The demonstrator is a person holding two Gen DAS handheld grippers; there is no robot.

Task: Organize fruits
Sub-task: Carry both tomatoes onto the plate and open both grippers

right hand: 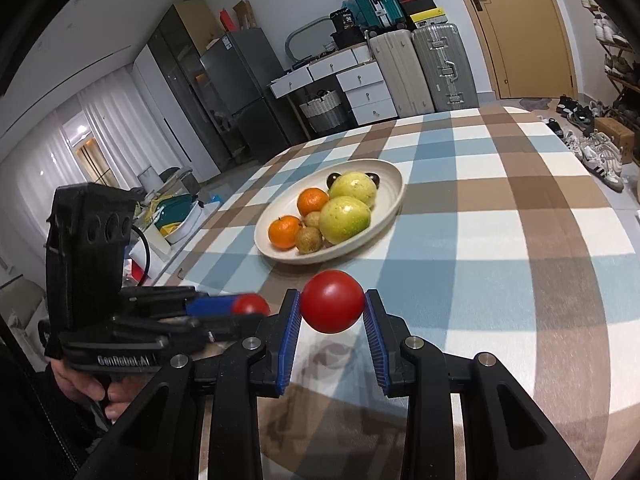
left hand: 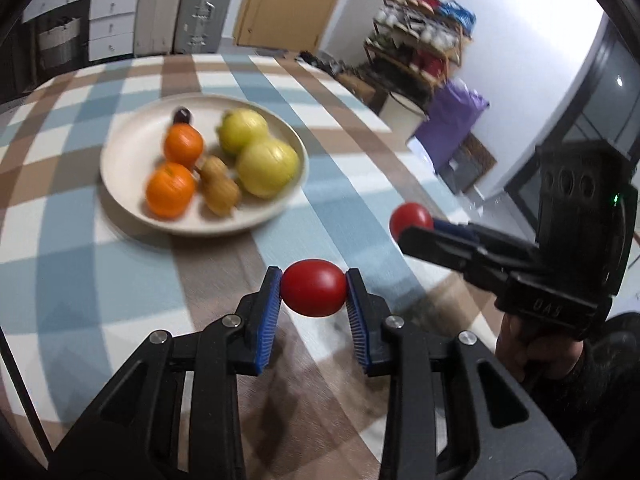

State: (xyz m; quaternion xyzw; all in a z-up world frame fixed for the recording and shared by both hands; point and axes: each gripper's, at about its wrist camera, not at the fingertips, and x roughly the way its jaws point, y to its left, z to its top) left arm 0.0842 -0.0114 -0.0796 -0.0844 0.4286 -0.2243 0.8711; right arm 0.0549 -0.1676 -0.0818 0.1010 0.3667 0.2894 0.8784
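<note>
My left gripper (left hand: 314, 294) is shut on a red tomato (left hand: 313, 293), held above the checked tablecloth. My right gripper (right hand: 332, 307) is shut on a second red tomato (right hand: 332, 306). Each gripper also shows in the other's view: the right gripper (left hand: 412, 226) with its tomato (left hand: 410, 218) at the right, the left gripper (right hand: 250, 308) with its tomato (right hand: 251, 305) at the left. Ahead lies a cream plate (left hand: 120, 196) (right hand: 390, 176) with two oranges (left hand: 171, 189) (right hand: 285, 231), two yellow-green fruits (left hand: 267, 167) (right hand: 345, 220), small brown fruits (left hand: 218, 190) and a dark fruit (left hand: 182, 115).
The checked tablecloth (right hand: 500, 208) covers a round table. Suitcases (right hand: 442, 66), white drawers (right hand: 366, 92) and a door (right hand: 520, 20) stand behind it. A shoe rack (left hand: 420, 44) and shoes (right hand: 596, 152) lie past the table's right side. A hand (right hand: 92, 392) grips the left tool.
</note>
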